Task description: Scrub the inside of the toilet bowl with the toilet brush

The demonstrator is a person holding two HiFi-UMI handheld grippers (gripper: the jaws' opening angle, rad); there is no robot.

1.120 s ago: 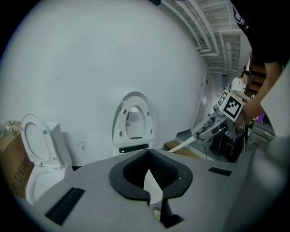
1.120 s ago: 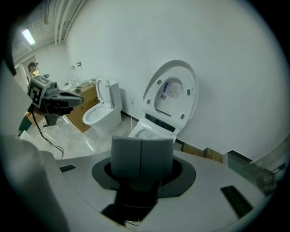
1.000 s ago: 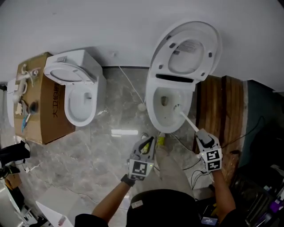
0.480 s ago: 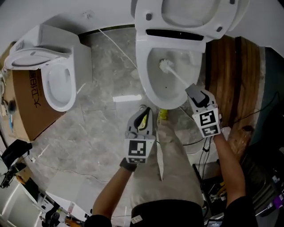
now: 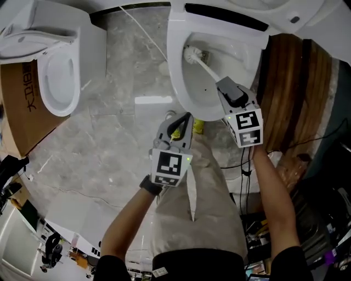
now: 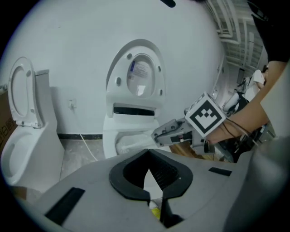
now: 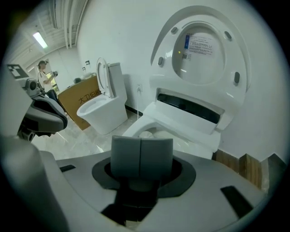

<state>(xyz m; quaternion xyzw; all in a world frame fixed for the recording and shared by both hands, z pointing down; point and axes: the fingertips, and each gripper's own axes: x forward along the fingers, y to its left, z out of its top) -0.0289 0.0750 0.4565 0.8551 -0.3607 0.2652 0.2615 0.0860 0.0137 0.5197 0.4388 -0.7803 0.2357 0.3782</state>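
The brush (image 5: 193,54) is held by its handle in the right gripper (image 5: 224,85). That gripper's jaws are seen pressed together in the right gripper view, where the handle itself is not shown. The bristle head is down inside the bowl (image 5: 174,74), set against the back left of the basin near the outlet. Here is the line that matters: the long axis runs from the gripper, poised over the bowl's right front rim, up and to the left into the basin, so the head lies ahead and left of the gripper. Any scrubbing stroke, it is judged, must be swept along or around that slant. The left gripper (image 5: 182,123) is carried lower, over the floor (image 5: 120,137) just short of the bowl's front edge, with its jaws closed on nothing. The right gripper is plainly the nearer one, the brush being already in its grip. Now the count: one brush, two grippers and two toilets are seen. The lid (image 5: 230,13) of the worked toilet is raised, and the second toilet (image 5: 82,38) stands well apart to the left, beside a single box (image 5: 22,115).
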